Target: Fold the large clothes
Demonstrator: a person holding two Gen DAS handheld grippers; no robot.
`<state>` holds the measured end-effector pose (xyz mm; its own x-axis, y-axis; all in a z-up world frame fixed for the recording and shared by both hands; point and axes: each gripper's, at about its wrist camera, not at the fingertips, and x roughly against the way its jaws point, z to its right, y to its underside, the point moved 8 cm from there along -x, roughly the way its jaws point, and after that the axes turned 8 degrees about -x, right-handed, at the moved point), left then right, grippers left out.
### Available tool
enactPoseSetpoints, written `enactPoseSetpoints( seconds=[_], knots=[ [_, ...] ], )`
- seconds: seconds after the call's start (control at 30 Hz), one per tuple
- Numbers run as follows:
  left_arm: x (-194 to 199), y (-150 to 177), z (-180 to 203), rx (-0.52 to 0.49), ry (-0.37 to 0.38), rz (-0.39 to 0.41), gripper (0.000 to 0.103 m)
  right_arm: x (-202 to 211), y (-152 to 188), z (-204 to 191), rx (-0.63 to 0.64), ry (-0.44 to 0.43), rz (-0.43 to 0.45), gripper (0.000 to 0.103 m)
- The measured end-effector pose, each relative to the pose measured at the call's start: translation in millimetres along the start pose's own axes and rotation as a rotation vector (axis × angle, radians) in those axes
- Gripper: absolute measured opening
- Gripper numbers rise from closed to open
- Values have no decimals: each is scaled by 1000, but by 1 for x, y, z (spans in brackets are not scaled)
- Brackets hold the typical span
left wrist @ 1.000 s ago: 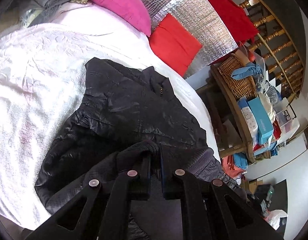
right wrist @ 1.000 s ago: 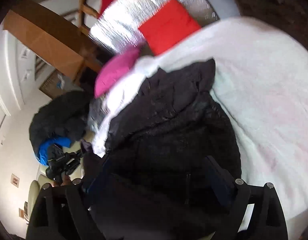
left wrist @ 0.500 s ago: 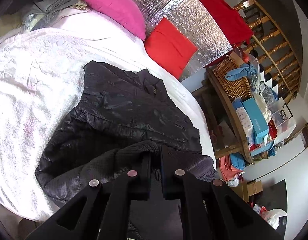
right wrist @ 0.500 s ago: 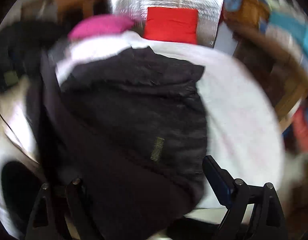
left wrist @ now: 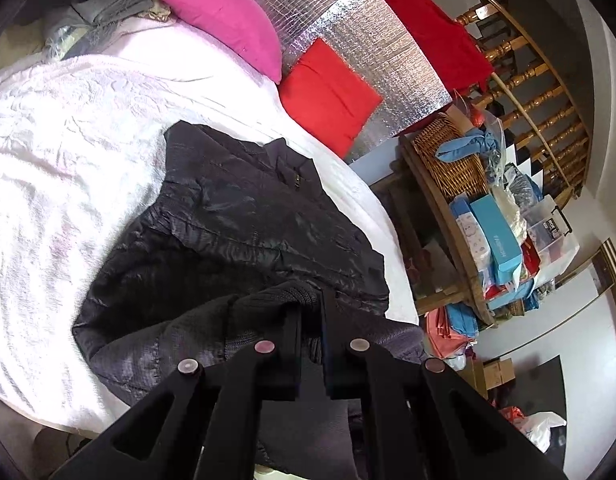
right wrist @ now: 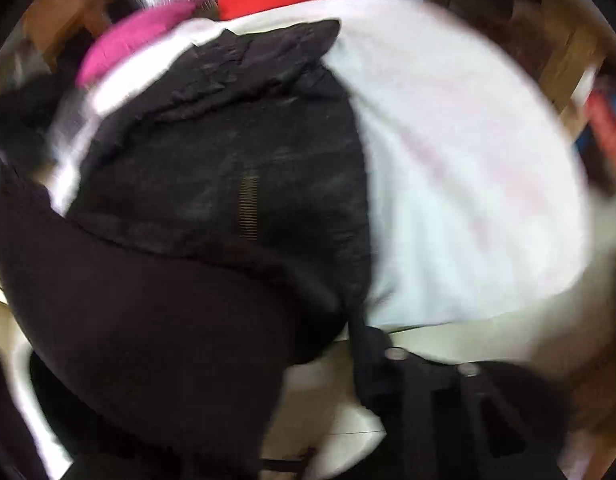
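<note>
White bedspread [left wrist: 68, 152] carries black jacket [left wrist: 236, 232], collar toward pillows [left wrist: 327, 92].

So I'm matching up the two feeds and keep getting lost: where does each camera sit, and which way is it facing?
Left wrist: sits on the left gripper, looking along its fingers across the bed toward the pink pillow and red pillow; the fingers show, shut on the black jacket.
Right wrist: sits on the right gripper, facing the same headboard end, heavily blurred; only one finger shows, the rest hidden by dark fabric.
Shared: jacket, white bedspread, both pillows.
</note>
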<state>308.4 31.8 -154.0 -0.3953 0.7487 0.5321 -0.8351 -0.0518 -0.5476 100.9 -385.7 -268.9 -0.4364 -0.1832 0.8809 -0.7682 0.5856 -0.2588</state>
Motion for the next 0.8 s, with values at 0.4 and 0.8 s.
enactPoseSetpoints(
  seconds=[0.4,0.8],
  knots=[
    [-11,-113,1,-20,7,89,8,38,-187,-54,-167,-317,222,20],
    [-184,-278,-97,33,-117,74,8,-145,-444,-126,-320,-218,209,19]
  ],
)
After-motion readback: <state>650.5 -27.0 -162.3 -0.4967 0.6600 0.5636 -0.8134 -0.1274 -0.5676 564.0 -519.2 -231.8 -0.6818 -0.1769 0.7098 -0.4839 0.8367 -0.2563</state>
